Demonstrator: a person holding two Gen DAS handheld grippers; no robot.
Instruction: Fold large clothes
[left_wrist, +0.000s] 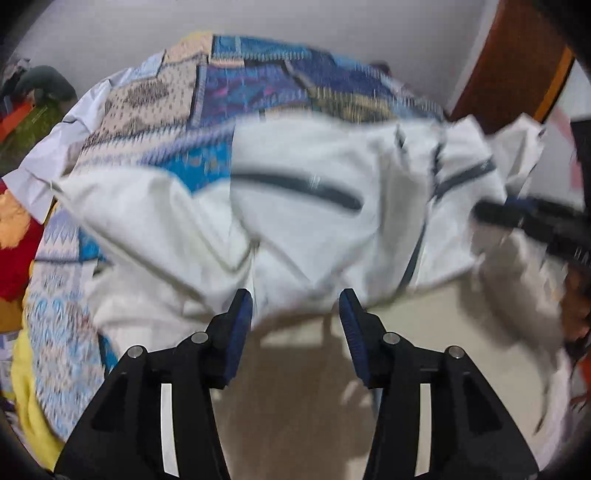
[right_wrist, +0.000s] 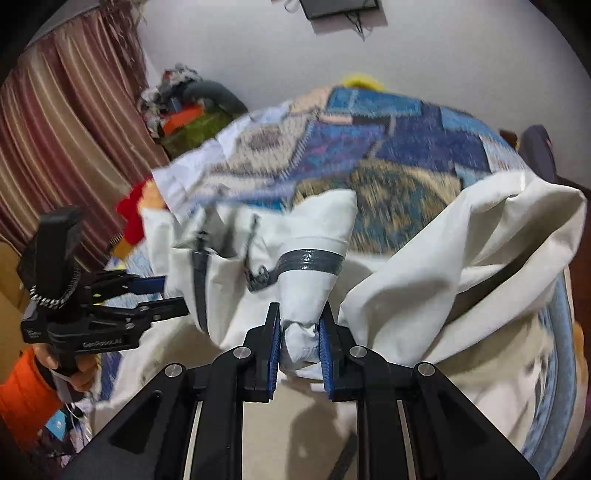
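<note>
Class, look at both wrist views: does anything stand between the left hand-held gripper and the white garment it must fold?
Nothing visible does. The left hand-held gripper is open right at the edge of the white garment, with only its cloth ahead.

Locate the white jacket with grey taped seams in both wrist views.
Left wrist: white jacket with grey taped seams fills the centre, ahead of the open left gripper.
Right wrist: lower centre, its cuff pinched in the right gripper.
Shared landmark: blue patchwork-print bedspread behind the jacket.
</note>
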